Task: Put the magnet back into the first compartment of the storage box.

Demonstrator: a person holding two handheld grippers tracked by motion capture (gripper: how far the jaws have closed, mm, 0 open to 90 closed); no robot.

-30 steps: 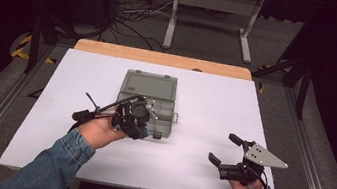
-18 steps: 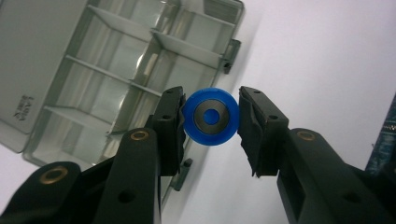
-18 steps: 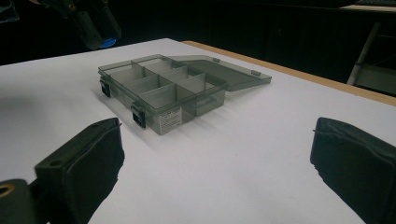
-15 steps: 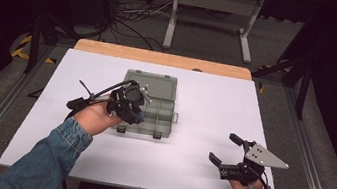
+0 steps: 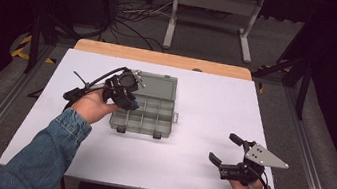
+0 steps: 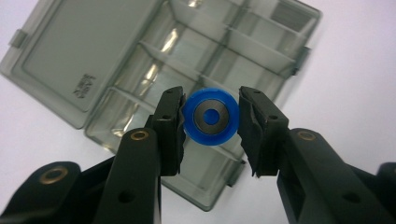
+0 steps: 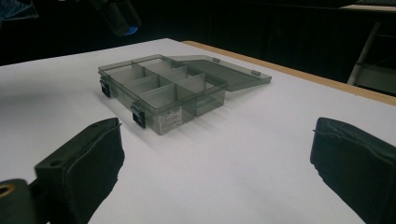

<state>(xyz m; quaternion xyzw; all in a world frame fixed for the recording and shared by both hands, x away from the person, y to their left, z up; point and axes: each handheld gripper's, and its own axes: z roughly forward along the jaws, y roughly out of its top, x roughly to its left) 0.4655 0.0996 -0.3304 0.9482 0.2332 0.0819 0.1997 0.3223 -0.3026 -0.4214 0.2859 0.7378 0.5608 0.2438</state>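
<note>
A smoky grey compartment box [image 5: 151, 114] lies open on the white table, its lid [image 5: 158, 82] folded flat behind it. My left gripper [image 5: 127, 93] hovers over the box's left side, pointing down. In the left gripper view it [image 6: 210, 119] is shut on a blue ring with a dark metal centre [image 6: 210, 116], above the box's dividers [image 6: 243, 51] and next to the lid [image 6: 70, 60]. My right gripper [image 5: 223, 147] rests near the table's front right, open with nothing between its jaws. In its own view the right gripper [image 7: 219, 158] faces the box [image 7: 159, 88].
The white table top [image 5: 206, 100] ends in a wooden strip [image 5: 162, 58] at the back. Behind it stand a metal frame [image 5: 214, 10] and cables on the floor. The left gripper [image 7: 116, 16] hangs at the top left of the right gripper view.
My left hand has carried the blue ring leftward and slightly back, from the box's front middle to over its left side. The right gripper has stayed put.
</note>
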